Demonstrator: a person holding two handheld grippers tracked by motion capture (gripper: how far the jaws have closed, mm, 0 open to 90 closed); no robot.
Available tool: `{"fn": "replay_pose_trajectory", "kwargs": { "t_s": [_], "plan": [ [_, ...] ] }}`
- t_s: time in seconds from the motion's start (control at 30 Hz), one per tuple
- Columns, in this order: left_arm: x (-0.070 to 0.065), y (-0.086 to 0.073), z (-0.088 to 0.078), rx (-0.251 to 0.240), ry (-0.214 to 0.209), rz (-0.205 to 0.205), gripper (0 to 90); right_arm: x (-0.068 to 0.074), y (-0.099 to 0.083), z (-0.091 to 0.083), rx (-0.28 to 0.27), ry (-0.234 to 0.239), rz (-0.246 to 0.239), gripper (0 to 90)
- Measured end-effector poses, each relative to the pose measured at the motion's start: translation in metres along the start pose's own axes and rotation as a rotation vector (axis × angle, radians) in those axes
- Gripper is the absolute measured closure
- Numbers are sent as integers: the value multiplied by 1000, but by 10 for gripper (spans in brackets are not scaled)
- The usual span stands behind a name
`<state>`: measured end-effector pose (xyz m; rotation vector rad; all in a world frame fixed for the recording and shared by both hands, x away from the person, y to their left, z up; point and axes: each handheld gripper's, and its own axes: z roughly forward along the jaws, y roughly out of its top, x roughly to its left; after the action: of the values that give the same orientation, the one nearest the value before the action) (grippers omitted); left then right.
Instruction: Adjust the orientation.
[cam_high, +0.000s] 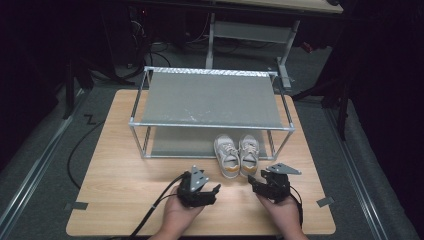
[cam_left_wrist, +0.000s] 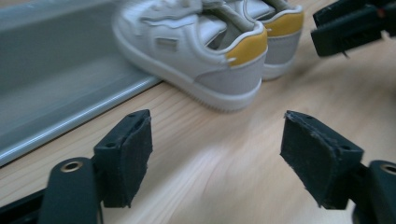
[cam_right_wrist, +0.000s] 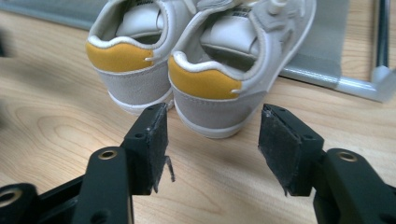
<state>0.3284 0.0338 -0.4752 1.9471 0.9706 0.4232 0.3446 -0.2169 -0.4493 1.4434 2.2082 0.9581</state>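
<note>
Facing pair of small shoes (cam_high: 236, 156), heels toward person, toes tucked under front edge of rack (cam_high: 210, 97). Right gripper (cam_high: 256, 183) and left gripper (cam_high: 214, 191) both spread wide, empty, just short of heels. Risk: off-centre closing nudges shoe sideways, deeper under rack.

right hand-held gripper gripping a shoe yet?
No: the right hand-held gripper stands open just behind the right shoe's heel, pads clear of it.
</note>
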Motion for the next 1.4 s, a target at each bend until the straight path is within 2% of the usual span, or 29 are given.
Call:
{"fn": "replay_pose_trajectory", "kwargs": {
  "t_s": [0.03,0.1,0.13,0.23,0.33,0.37,0.47,0.57,0.67,0.83,0.87,1.13,1.23,1.4],
  "plan": [
    [-4,4,8,2,10,1,312,0,1,3,5,-15,-15,432],
    [-8,12,21,2,35,6,325,-1,1,5,6,-19,-12,438],
    [-8,15,25,5,29,-4,334,-3,0,8,6,-1,2,442],
    [-8,22,37,22,2,-66,350,-5,1,17,27,16,-9,446],
    [-6,23,40,13,5,-85,353,-4,3,25,30,2,-33,400],
    [-5,24,40,-5,2,-103,355,-6,3,25,22,4,-35,400],
    [-1,28,39,-50,9,-116,385,-11,8,22,-19,21,-19,419],
    [5,35,40,-65,3,-136,398,-11,14,20,-54,9,-21,435],
    [8,37,43,-47,29,-101,410,-9,17,23,-47,-5,-32,435],
    [14,37,46,-51,30,-95,412,-7,23,30,-44,-21,-34,437],
    [15,37,47,-49,42,-88,422,-7,25,34,-41,-26,-30,438],
    [29,42,54,-57,73,-104,472,-3,35,47,-49,-43,-34,445],
    [31,45,59,-56,80,-99,474,-4,37,53,-50,-42,-20,446],
    [36,47,66,-66,91,-122,477,-8,42,60,-59,-44,-9,447]
  ]
}}
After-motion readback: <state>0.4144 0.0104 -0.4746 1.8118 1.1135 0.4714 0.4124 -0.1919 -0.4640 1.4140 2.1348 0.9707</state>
